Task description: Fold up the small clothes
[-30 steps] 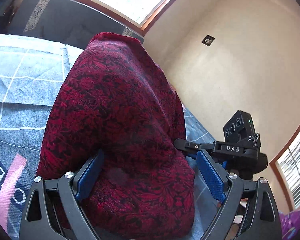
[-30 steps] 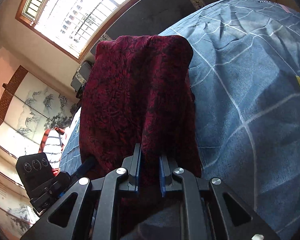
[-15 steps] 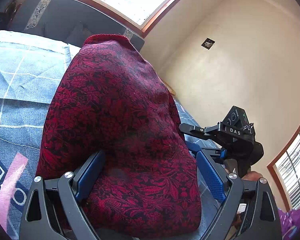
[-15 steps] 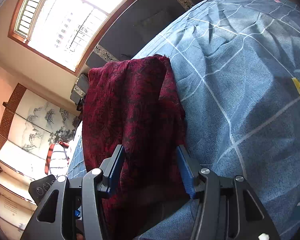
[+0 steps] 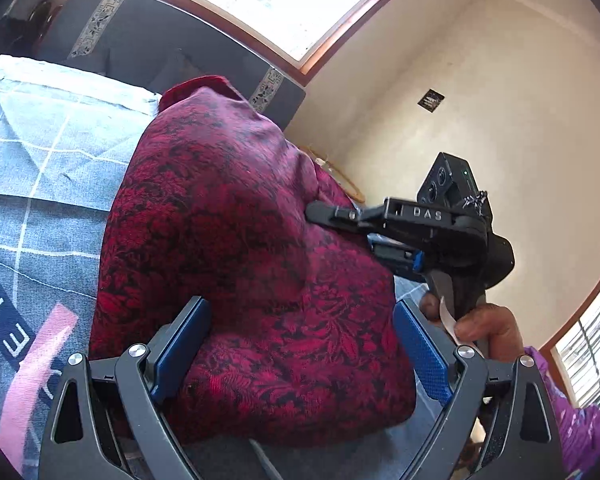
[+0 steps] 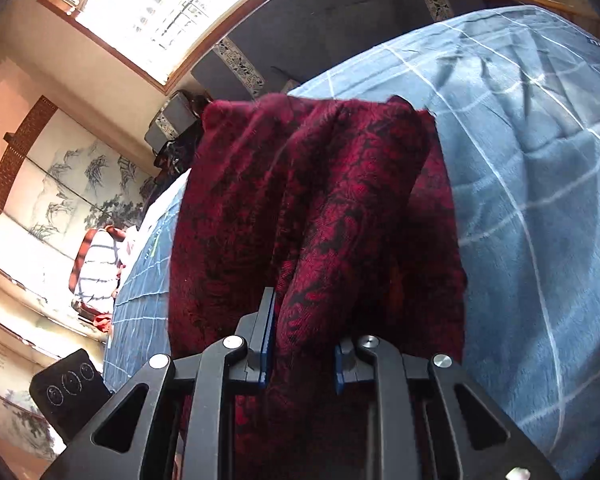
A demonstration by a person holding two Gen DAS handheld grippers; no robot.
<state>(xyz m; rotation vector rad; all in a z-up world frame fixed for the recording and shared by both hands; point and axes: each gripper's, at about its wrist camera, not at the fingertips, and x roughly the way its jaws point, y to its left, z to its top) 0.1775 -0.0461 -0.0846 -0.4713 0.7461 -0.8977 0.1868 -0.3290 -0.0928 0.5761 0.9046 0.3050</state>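
The red patterned cloth [image 5: 252,264] lies in a folded heap on the blue checked bed cover [image 5: 40,152], and everything else is placed from it.

From the left wrist view, the left gripper [image 5: 300,356] stands spread wide, its blue pads on either side of the near end of the cloth; the left pad [image 5: 182,344] lies against the fabric edge, the right pad [image 5: 420,354] sits just beside it, and the cloth bulges up between them. Only this view shows the right gripper [image 5: 396,256] from the side, at the cloth's right edge, with a person's hand [image 5: 484,328] on its handle and a purple sleeve [image 5: 580,420] below. A pink and dark printed band [image 5: 28,360] on the cover lies left of the cloth.

The right wrist view alone shows the grip: the right gripper's jaws have just been closing and now pinch a raised ridge of the cloth [image 6: 320,240] between narrow-set pads. It also shows, left of the cloth, a striped bundle [image 6: 96,268] beyond the bed edge and a landscape painting [image 6: 60,200] on the wall. The bed cover [image 6: 540,200] spreads to the cloth's right.
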